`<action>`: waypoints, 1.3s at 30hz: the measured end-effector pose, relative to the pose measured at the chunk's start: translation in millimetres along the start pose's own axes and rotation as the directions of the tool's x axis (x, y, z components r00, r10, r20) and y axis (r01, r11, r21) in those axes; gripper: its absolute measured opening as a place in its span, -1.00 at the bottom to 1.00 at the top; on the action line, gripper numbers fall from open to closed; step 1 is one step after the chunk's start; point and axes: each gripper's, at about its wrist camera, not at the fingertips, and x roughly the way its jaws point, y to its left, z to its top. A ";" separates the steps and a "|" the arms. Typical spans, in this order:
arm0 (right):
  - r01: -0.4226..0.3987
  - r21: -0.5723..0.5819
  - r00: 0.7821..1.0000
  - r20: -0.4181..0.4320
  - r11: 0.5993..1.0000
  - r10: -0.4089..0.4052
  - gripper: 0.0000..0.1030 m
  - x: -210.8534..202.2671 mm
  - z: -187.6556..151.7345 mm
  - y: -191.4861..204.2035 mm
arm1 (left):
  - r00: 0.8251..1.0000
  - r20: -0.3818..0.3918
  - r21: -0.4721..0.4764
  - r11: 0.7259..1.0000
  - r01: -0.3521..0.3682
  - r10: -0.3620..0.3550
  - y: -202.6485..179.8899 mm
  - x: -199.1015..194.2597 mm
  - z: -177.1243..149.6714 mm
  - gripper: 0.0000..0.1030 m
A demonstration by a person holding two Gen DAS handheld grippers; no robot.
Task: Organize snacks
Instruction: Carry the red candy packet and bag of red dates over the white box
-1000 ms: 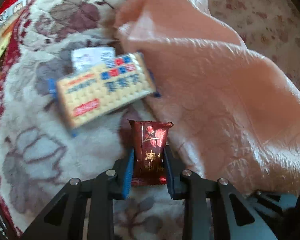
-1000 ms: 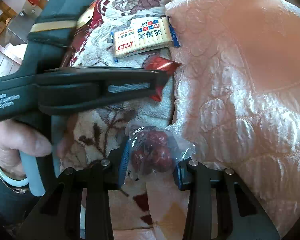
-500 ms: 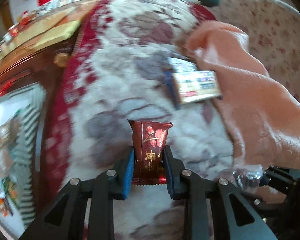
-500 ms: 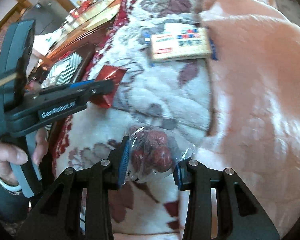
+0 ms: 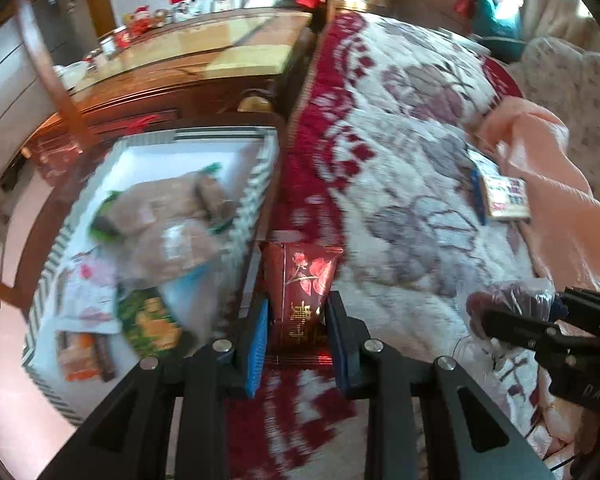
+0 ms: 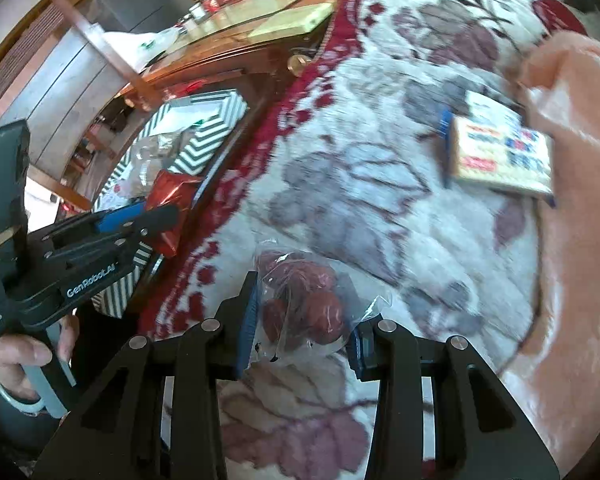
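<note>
**Two snacks held over the bed's edge, box alongside**

Pointing steeply downward, the left gripper [image 5: 296,334] has its blue-padded jaws pressed against the sides of a dark red foil sachet [image 5: 300,288], a flat, glossy packet printed with a rose and gold lettering, its crimped top edge standing upright. In the right wrist view a person's hand [image 6: 18,360] wraps the pale handle of that tool, thumb on top. The right gripper [image 6: 300,322] tilts down less sharply and is clamped on a clear plastic bag of red dates [image 6: 300,304]; the film is crinkled and bulges out past the pads, and the fruits inside look round and smooth, though blur softens them.

The sachet hangs at the border between the bed and a striped box [image 5: 256,178], a shallow white-lined tray with green-and-white chevron walls, already holding several soft wrappers [image 5: 168,216] whose print is too smeared to read. The dates hang above a fleecy floral blanket [image 6: 360,184], cream with mauve leaves and a red patterned edge. A rectangular cracker pack [image 6: 500,156], yellow with blue ends, lies flat on it, touching a peach quilted cover [image 6: 580,208] with a satin sheen. Behind the box stands a polished wooden cabinet [image 5: 188,64].
</note>
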 end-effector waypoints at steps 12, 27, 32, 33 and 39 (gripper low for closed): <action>-0.055 -0.145 0.998 -0.008 0.988 0.055 -0.30 21.9 43.6 77.8 | 0.998 0.010 -0.127 0.990 -0.066 0.068 68.2 -12.2 -15.4 -0.42; -0.088 -0.224 0.996 -0.035 0.971 0.082 -0.30 42.8 61.9 127.3 | 0.995 -0.009 -0.239 0.966 -0.101 0.102 116.8 -10.5 -30.2 -0.42; -0.110 -0.245 0.994 -0.050 0.963 0.101 -0.30 51.4 67.6 140.9 | 0.993 -0.017 -0.268 0.957 -0.115 0.114 128.6 -9.2 -33.9 -0.42; -0.114 -0.251 0.993 -0.054 0.961 0.104 -0.30 53.3 68.5 144.5 | 0.993 -0.021 -0.274 0.955 -0.117 0.116 131.4 -8.5 -35.1 -0.42; -0.146 -0.289 0.988 -0.088 0.946 0.126 -0.30 73.6 73.2 170.9 | 0.991 -0.039 -0.299 0.945 -0.135 0.129 142.9 -3.5 -41.2 -0.42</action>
